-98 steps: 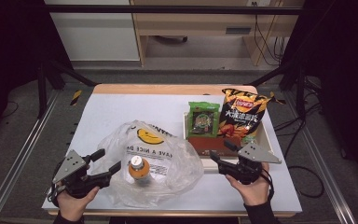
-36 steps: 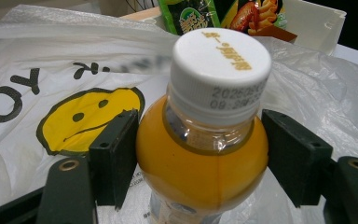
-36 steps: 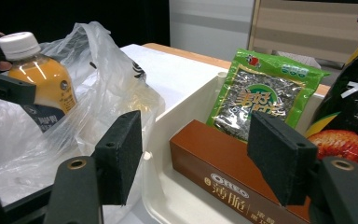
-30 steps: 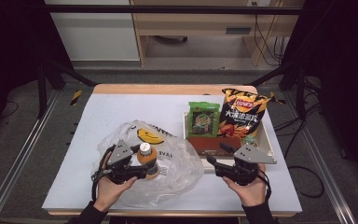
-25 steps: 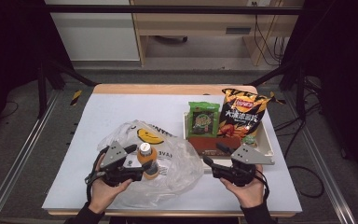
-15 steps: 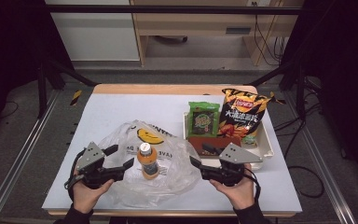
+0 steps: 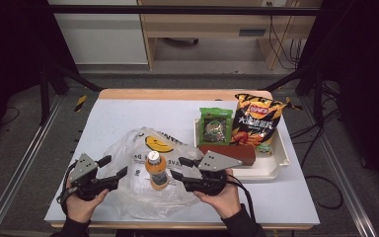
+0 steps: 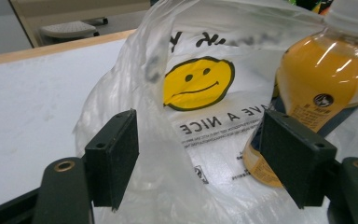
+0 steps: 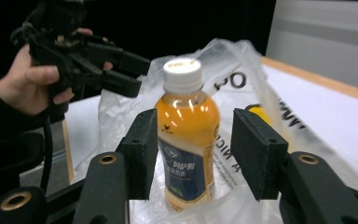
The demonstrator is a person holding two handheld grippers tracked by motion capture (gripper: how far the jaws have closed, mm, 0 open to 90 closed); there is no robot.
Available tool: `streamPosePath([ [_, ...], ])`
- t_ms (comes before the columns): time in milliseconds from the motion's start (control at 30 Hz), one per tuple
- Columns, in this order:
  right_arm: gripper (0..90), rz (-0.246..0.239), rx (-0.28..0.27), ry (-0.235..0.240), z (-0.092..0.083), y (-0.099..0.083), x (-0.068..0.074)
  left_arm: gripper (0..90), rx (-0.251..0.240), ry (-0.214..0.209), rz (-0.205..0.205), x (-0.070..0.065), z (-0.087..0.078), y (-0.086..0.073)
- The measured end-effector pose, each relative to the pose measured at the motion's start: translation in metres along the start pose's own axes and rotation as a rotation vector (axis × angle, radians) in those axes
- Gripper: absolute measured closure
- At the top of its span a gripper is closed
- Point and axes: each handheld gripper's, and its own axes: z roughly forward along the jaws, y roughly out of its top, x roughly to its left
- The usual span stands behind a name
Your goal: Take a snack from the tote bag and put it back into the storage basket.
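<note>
An orange drink bottle (image 7: 156, 172) with a white cap stands upright on a crumpled clear plastic bag (image 7: 138, 148) printed with a yellow smiley. My right gripper (image 7: 178, 168) is open just right of the bottle; in the right gripper view its jaws (image 9: 193, 158) frame the bottle (image 9: 186, 135) without pressing on it and have just been closing. My left gripper (image 7: 112, 168) is open at the bag's left side. In the left gripper view a raised fold of bag film (image 8: 168, 93) stands between its wide jaws (image 8: 200, 154), which have narrowed slightly; the bottle (image 8: 317, 88) is to their right.
A white tray (image 7: 276, 165) at the right holds a chips bag (image 7: 256, 121), a green snack packet (image 7: 215, 126) and a dark red box (image 7: 227, 154). The white table top (image 7: 128, 113) lies beyond the bag, with a wooden strip at its far edge.
My left gripper has drawn back leftward from beside the bottle to the bag's left side. My right gripper has moved left, up to the bottle. The bottle stays upright.
</note>
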Motion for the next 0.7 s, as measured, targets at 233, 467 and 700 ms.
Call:
streamPosePath([
  [233,39.2,0.001,0.042,-0.019,0.024,-0.006,-0.003,28.5,0.015,0.022,-0.009,0.008,-0.001,-0.010],
  [467,32.3,0.004,0.082,-0.009,0.046,-0.011,-0.001,28.2,0.035,0.023,-0.006,0.011,0.003,-0.016],
  [700,27.7,0.017,0.096,-0.005,0.065,-0.012,0.000,28.2,0.062,0.019,-0.007,0.013,0.009,-0.022],
])
